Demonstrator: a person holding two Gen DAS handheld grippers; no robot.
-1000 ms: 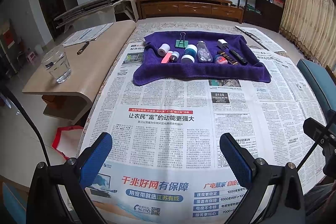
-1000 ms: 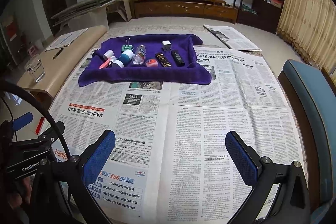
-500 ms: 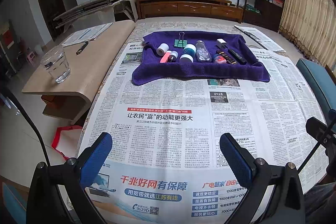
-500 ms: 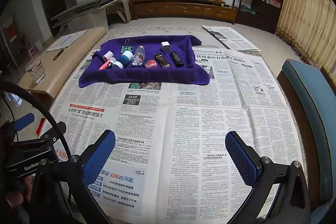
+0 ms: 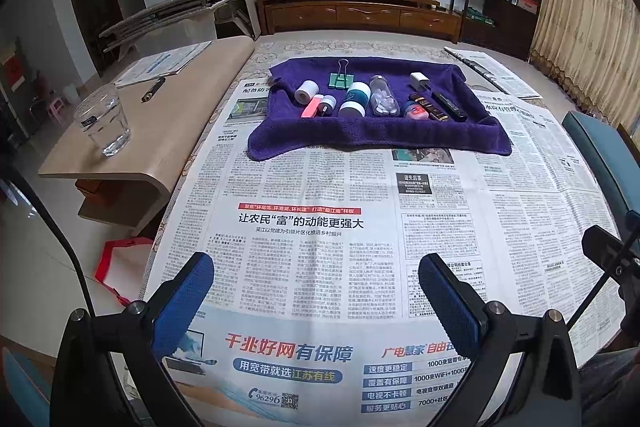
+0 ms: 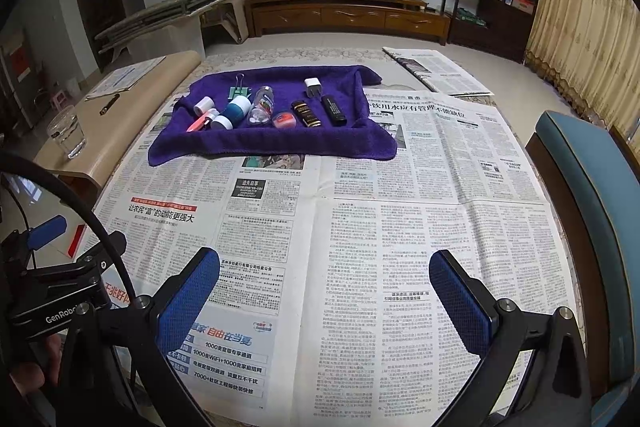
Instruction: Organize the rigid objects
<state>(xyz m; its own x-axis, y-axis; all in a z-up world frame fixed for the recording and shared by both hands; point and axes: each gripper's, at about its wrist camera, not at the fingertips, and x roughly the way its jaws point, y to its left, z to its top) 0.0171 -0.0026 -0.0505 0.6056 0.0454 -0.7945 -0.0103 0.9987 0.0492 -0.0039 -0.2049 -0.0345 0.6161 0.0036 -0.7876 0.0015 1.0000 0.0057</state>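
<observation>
A purple towel lies on the newspaper that covers the table, and all the small things sit on it in a row. At the left end of the towel is a little white roll, and just in front of it lie a pink marker and a small dark tube with a white cap, side by side. Behind them, near the back of the towel, is a green clip. Next comes a teal and white jar on its side, then a clear bottle with white pills in it. To the right of the bottle are a small red tin, a dark brown case, a long black stick, and a white plug behind them. Off the towel to the left, a glass of water stands on a low wooden table. The left gripper hangs over the newspaper well in front of the towel, with its blue fingers wide apart and nothing between them. The right gripper is also well in front of the towel and more to its right side, and its blue fingers are wide apart too, with nothing in them.
</observation>
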